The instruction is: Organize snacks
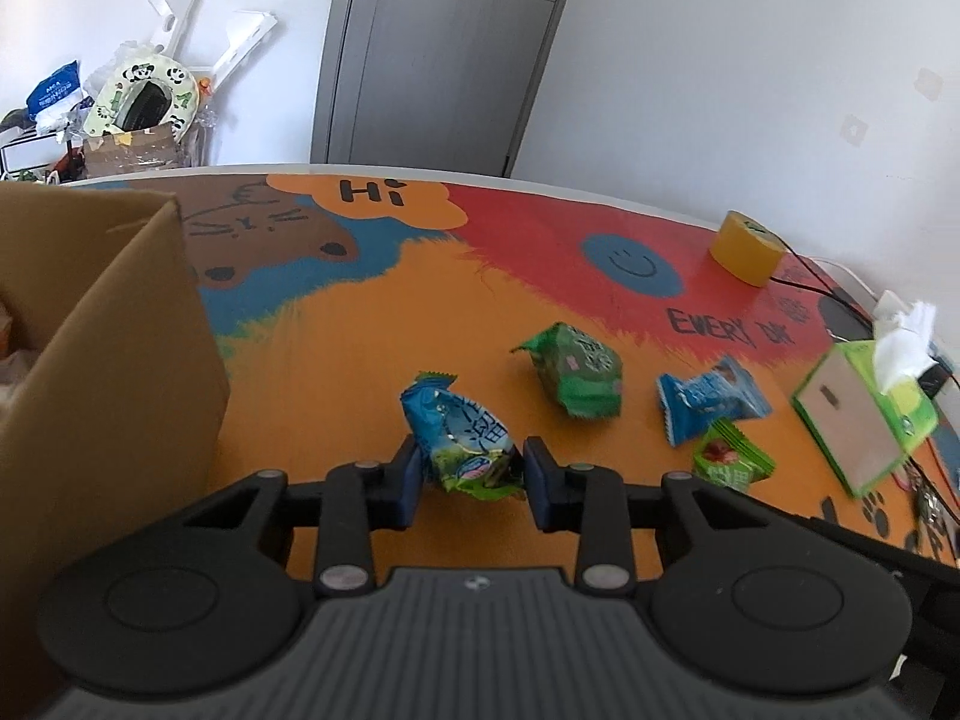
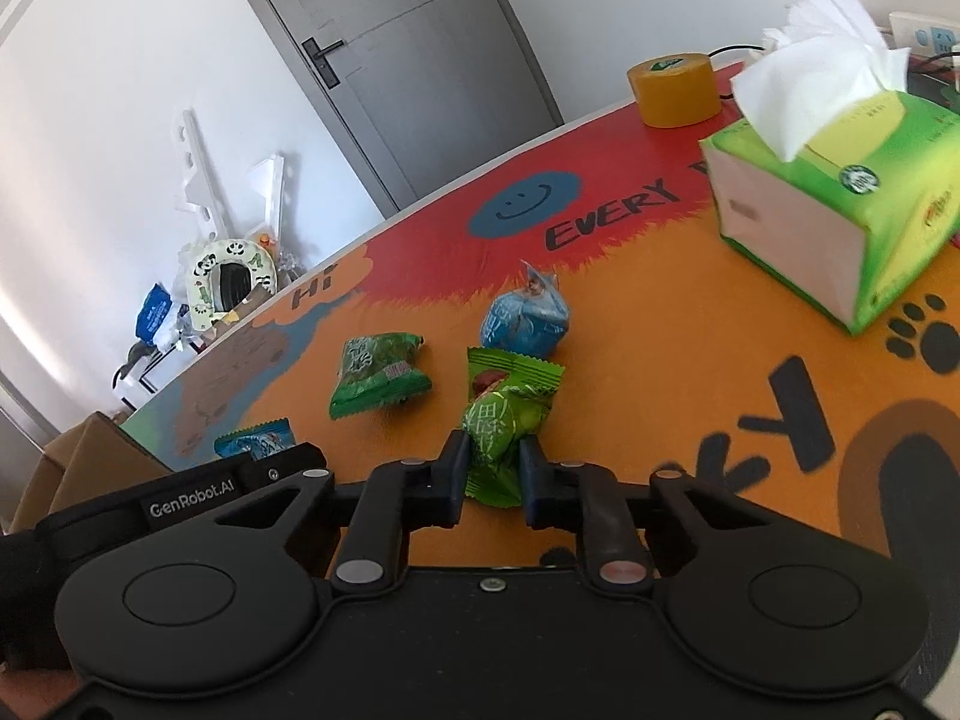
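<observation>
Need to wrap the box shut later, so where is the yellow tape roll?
The yellow tape roll stands at the table's far right edge, beyond the green tissue box, on the red part of the mat.

box (image 1: 102, 324): cut off by the left edge at 9 o'clock; its inside barely shows.
blue-green snack (image 1: 462, 438): lower end hidden between the left hand-held gripper (image 1: 470, 474) fingers; print unreadable.
light-green snack (image 2: 501, 426): lower part hidden by the right hand-held gripper (image 2: 493, 480); in the left view, partly behind the gripper's body.
blue-green snack, right view: mostly hidden behind the left gripper at 8 o'clock.
tissue box (image 2: 840, 198): cut by the right edge at 3 o'clock.
counter (image 2: 690, 312): lettering cut off at 3 to 5 o'clock.
clutter (image 1: 120, 114): too small to make out.
</observation>
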{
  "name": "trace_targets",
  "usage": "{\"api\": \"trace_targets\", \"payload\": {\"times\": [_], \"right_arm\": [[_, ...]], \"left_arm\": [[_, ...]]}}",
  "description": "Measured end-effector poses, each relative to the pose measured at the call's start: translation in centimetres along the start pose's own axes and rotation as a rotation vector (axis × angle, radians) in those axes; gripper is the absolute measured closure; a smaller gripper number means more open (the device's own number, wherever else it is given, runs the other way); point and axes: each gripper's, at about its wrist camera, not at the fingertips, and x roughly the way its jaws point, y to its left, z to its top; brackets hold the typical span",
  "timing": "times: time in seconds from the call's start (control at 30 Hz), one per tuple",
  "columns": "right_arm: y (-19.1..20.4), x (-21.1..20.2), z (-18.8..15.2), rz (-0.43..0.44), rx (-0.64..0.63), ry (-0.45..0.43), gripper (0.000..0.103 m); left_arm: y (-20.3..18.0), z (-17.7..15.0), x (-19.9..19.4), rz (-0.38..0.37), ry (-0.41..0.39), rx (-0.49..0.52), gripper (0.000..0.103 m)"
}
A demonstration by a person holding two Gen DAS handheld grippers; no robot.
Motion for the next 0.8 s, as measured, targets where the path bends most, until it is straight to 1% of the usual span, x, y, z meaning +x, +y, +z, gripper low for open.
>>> {"api": "trace_targets", "payload": {"times": [0.07,0.13,0.37,0.53,0.6,0.63,0.67,0.7,0.77,0.8], "right_arm": [[0.1,-0.6,-0.4,0.002,-0.001,-0.006,0.096],[0.2,-1.2,-1.0,0.001,-0.002,-0.005,0.102],[-0.6,-3.3,-3.2,-0.006,0.006,-0.015,0.102],[-1.2,-4.1,-3.5,-0.015,0.022,-0.028,0.102],[-1.4,-4.1,-3.3,-0.013,0.026,-0.026,0.102],[-1.2,-4.1,-3.4,-0.011,0.025,-0.023,0.1],[-1.1,-4.0,-3.2,-0.013,0.026,-0.02,0.097],[-1.1,-3.9,-3.1,-0.017,0.03,-0.023,0.095],[-1.0,-3.9,-3.1,-0.012,0.031,-0.028,0.074],[-0.9,-3.7,-3.0,-0.018,0.031,-0.031,0.07]], "left_arm": [[0.0,-0.4,-0.7,-0.014,0.0,0.007,0.069],[0.0,-1.0,-1.4,-0.024,0.004,0.012,0.069],[0.2,-2.9,-3.4,-0.052,0.018,0.027,0.069],[0.3,-3.5,-4.0,-0.056,0.04,0.04,0.068],[0.4,-3.5,-4.1,-0.041,0.044,0.046,0.064],[0.4,-3.5,-4.1,-0.038,0.042,0.048,0.062],[0.4,-3.4,-4.2,-0.041,0.038,0.047,0.056],[0.4,-3.4,-4.3,-0.042,0.033,0.045,0.046],[0.3,-3.2,-4.3,-0.029,0.025,0.052,0.035],[0.3,-3.2,-4.3,-0.022,0.02,0.057,0.034]]}}
